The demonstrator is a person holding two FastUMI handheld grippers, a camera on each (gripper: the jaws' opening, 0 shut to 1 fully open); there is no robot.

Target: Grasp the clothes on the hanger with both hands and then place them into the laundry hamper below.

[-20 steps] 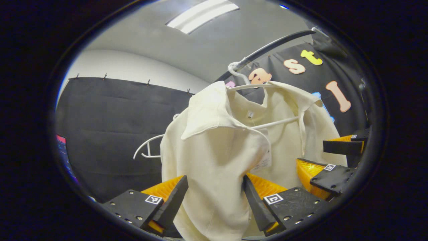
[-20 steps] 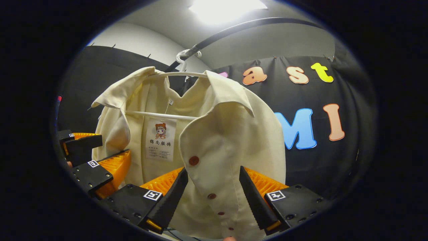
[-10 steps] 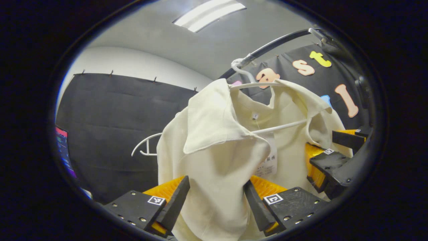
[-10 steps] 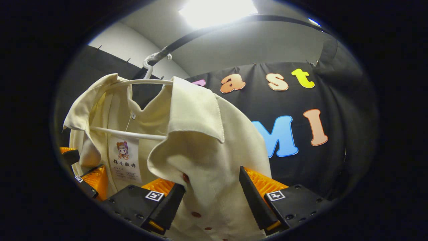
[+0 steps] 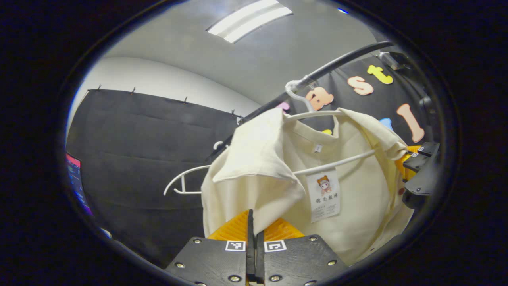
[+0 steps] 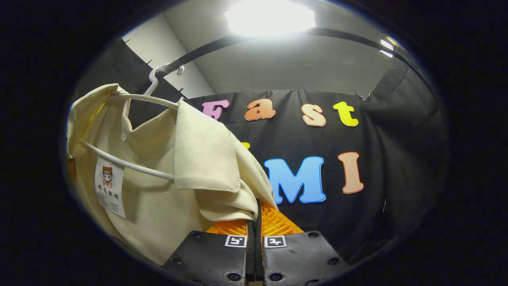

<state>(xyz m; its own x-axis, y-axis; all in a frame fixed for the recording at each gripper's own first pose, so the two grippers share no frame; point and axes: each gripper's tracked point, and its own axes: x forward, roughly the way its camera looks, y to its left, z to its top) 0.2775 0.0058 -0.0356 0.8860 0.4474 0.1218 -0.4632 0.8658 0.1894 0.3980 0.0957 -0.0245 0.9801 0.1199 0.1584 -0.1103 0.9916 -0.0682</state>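
Observation:
A cream collared shirt hangs open on a white hanger, whose hook sits on a black rail. A paper tag dangles inside the collar. My left gripper is shut on the shirt's front panel just below the collar flap. In the left gripper view the right gripper shows at the shirt's far edge. In the right gripper view the shirt hangs to the left on the hanger, and my right gripper is shut on the fabric fold under the other collar flap.
An empty white hanger hangs farther along the rail, to the left of the shirt. Black cloth walls close in the booth behind and beside it. A lit screen shows at the far left. A ceiling light glares overhead.
Both grippers stood open around the shirt's front panels and have now closed on the fabric. The shirt fronts have been drawn apart, showing the tag and the inside back.

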